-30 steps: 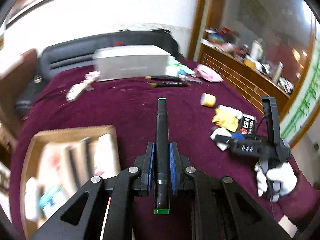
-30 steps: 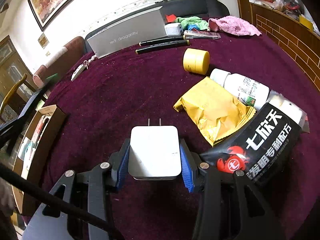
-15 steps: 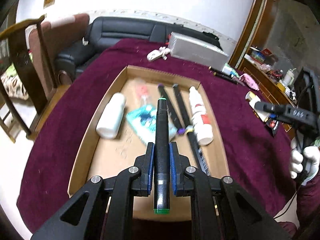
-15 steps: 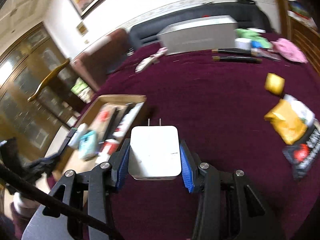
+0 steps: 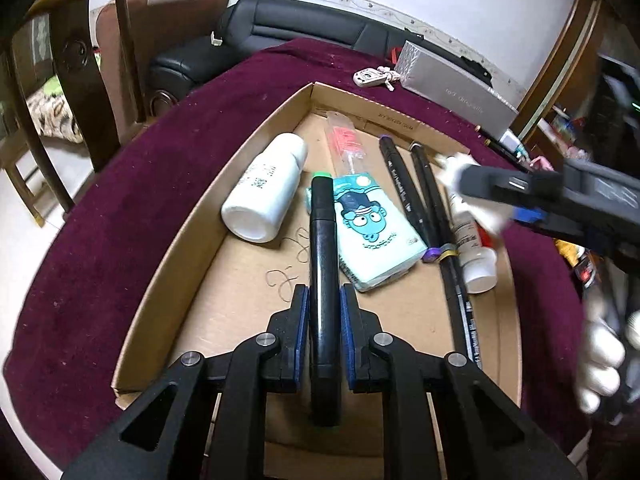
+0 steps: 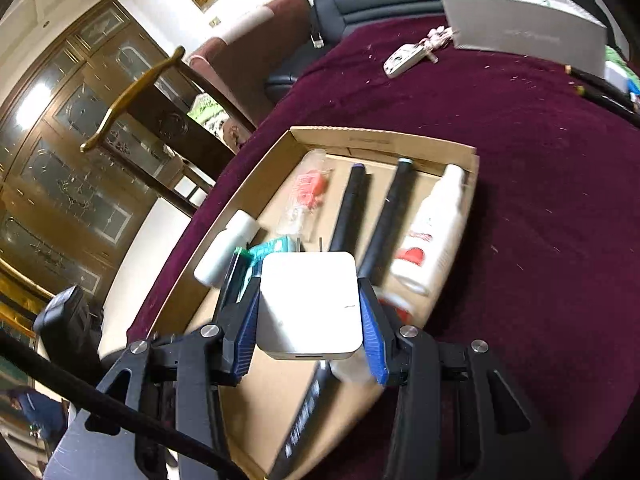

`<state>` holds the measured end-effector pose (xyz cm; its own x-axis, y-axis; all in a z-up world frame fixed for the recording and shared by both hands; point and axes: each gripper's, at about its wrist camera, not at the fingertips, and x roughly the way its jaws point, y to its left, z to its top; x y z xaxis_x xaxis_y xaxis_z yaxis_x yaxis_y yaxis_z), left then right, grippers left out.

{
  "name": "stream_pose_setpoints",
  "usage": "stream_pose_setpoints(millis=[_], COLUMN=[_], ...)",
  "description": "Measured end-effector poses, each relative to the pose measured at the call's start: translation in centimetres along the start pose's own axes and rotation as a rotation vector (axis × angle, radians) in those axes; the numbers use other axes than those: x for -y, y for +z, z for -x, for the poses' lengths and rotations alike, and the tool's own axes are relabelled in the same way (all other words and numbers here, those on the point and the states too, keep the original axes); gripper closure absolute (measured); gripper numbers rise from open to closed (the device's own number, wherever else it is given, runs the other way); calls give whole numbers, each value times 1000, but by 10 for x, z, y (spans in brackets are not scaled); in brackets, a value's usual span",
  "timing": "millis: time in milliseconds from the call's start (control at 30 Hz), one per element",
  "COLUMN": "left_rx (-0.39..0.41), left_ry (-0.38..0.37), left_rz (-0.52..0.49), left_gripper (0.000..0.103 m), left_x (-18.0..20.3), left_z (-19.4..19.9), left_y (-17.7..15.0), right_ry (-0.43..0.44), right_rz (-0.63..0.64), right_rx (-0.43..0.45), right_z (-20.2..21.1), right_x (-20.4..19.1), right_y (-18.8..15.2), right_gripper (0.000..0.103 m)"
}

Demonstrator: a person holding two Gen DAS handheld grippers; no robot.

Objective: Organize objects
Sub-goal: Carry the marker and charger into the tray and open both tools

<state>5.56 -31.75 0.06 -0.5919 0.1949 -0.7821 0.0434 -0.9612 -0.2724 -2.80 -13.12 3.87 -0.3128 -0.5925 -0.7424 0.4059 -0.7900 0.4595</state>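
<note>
My left gripper is shut on a black marker with a green tip and holds it above the cardboard tray. My right gripper is shut on a white plug-in charger over the same tray; it shows blurred at the right of the left wrist view. In the tray lie a white bottle, a teal tissue pack, two black markers, a clear packet with red parts and a white squeeze bottle.
The tray sits on a maroon tablecloth. A grey box and a white key fob lie beyond it. A wooden chair and a black sofa stand past the table edge.
Both grippers have swung from the cluttered right side of the table to above the tray, and lower toward it, each keeping its object.
</note>
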Motion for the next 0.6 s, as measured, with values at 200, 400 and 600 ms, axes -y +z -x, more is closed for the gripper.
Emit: stream_pose_setpoints(millis=[200,400,600], left_rx=[65,121,128], left_ry=[-76,-130,-149], left_rz=[46,85,100], left_gripper=[88,77,77], left_x=[-14,-32,-41], left_z=[26,46,46], left_y=[-2,2,5], right_ry=[-24,87,148], right_rz=[-18,-78,-189], right_rx=[-36,-83,-155], right_z=[-32,-64,-103], right_x=[-9,-25,-19], right_y=[31,60,67], right_gripper=[59,59,59])
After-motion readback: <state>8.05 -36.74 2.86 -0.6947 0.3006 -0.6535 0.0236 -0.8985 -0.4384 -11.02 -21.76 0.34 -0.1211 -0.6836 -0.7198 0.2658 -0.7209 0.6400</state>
